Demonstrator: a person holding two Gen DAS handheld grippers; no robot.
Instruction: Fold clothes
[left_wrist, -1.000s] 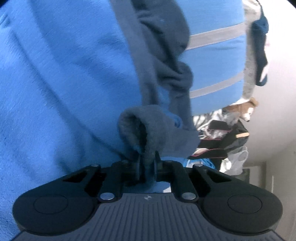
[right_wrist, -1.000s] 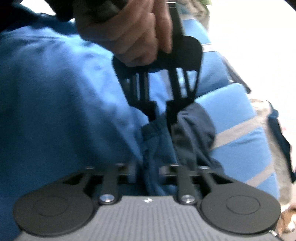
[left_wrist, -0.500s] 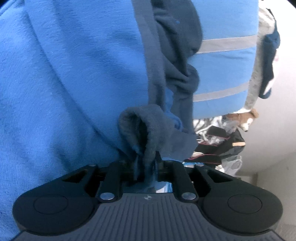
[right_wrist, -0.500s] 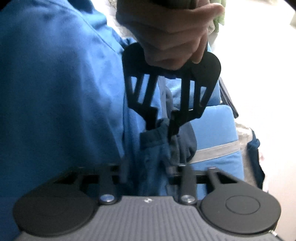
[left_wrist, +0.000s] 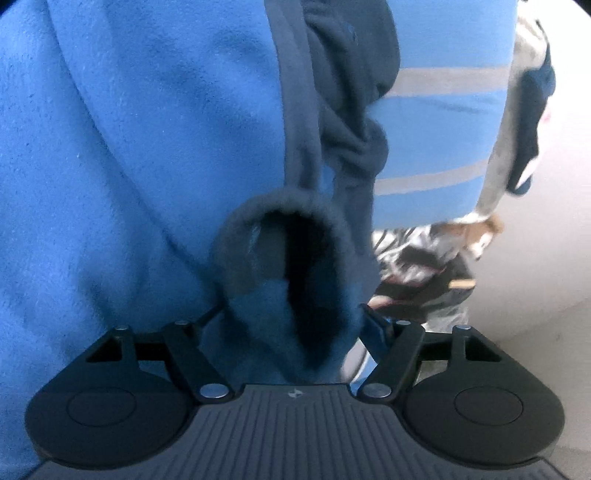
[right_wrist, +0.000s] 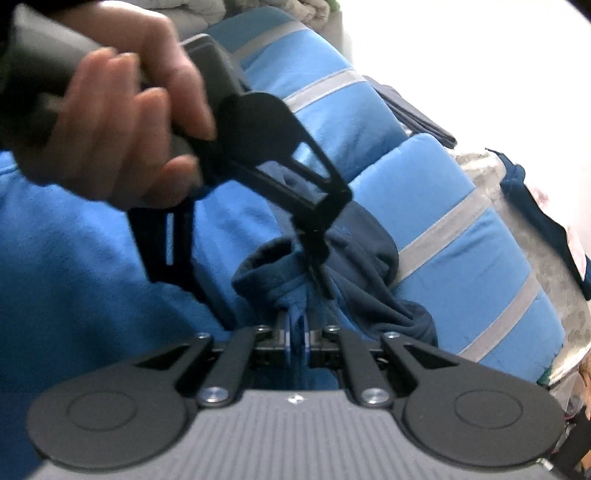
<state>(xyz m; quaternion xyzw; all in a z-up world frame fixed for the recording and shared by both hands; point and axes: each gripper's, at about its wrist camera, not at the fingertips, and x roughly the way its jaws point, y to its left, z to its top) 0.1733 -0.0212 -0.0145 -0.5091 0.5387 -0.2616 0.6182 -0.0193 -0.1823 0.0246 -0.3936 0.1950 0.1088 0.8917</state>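
Your right gripper (right_wrist: 295, 328) pinches the blue fleece garment's dark cuff (right_wrist: 273, 273) at lower centre | left gripper (left_wrist: 291, 325) spread apart, letting the cuff (left_wrist: 284, 258) slip free

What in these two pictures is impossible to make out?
Left wrist view: the cuff covers the tips of the left fingers.
Both views: the blue fleece garment runs past every edge, so its type stays unclear.
Left wrist view: the pile at right is too blurred to identify.
Right wrist view: glare washes out the background.
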